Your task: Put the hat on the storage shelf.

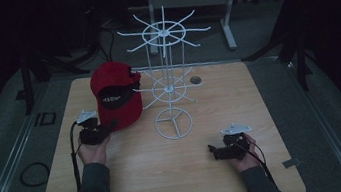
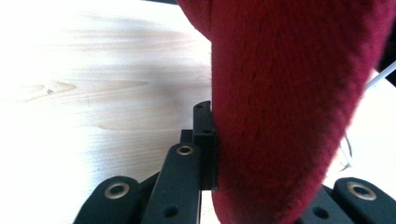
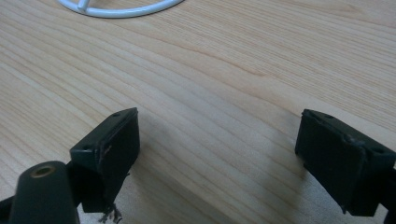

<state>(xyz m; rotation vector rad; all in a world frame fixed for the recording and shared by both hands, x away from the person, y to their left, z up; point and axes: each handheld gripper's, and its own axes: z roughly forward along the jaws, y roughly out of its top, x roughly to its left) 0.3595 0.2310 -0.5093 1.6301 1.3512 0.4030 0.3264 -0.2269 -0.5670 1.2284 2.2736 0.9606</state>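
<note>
The left gripper [image 1: 103,130] has its fingers [image 2: 205,140] clamped on the lower edge of the red fabric baseball cap [image 1: 117,94]; in the left gripper view one black finger presses flat against the cloth while the other is hidden behind it. From that grip the cap rises up and away from the person, its crown tilted toward the white wire display stand with radiating hook arms [image 1: 169,78], which stands just to the cap's right near the middle of the light wooden table [image 1: 274,127]. The cap's black strap side faces the camera, and its top appears to touch or overlap the stand's lower ring of arms, though the high view is too dim to settle that. So the stand lies rightward and slightly forward of the holding fingers, and the left hand is plainly the nearer one.

The right gripper [image 1: 214,151] rests low over the table near the person, fingers [image 3: 112,140] spread wide with nothing between them, well apart from the cap, with the stand's round base [image 3: 119,8] ahead.
</note>
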